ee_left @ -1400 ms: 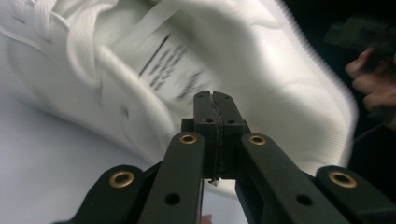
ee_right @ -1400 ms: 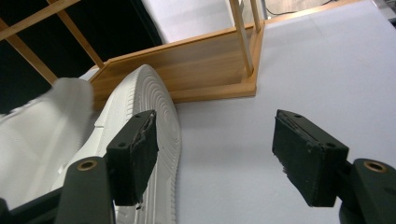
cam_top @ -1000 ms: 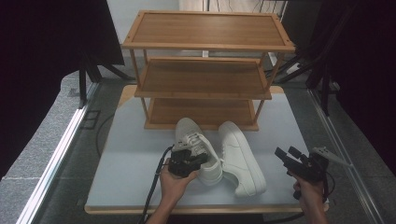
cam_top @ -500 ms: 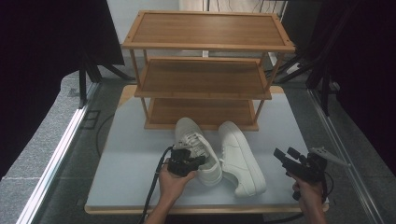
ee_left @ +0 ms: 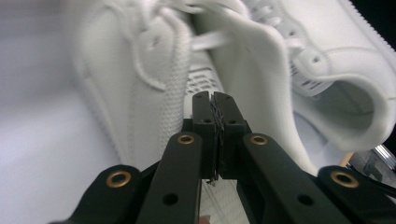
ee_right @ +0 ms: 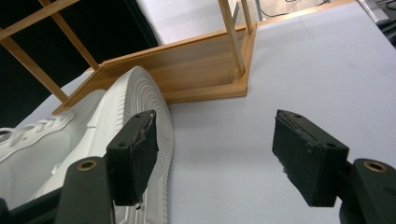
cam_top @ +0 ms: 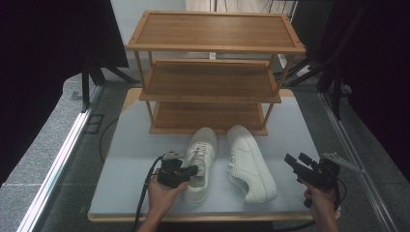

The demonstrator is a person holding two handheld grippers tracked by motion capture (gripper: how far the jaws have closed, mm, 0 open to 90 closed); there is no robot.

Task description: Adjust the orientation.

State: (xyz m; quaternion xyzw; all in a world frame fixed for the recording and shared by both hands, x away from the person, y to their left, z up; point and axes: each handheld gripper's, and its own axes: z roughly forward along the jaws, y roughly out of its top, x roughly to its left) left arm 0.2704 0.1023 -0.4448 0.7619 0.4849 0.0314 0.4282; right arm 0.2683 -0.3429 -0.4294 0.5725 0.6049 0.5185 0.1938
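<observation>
Two shoes (cam_top: 227, 162) lie side by side before the rack (cam_top: 212, 72).

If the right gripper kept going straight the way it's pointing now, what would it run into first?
Probably the shoe rack. The right gripper is open over bare table, the right-hand shoe lies just beside its left jaw, and the rack's bottom shelf and corner post stand ahead. Depth is hard to judge, so it might brush the shoe first.

Grey table (cam_top: 130, 145): wooden shelf rack (cam_top: 212, 72), two white sneakers (cam_top: 249, 162).
</observation>
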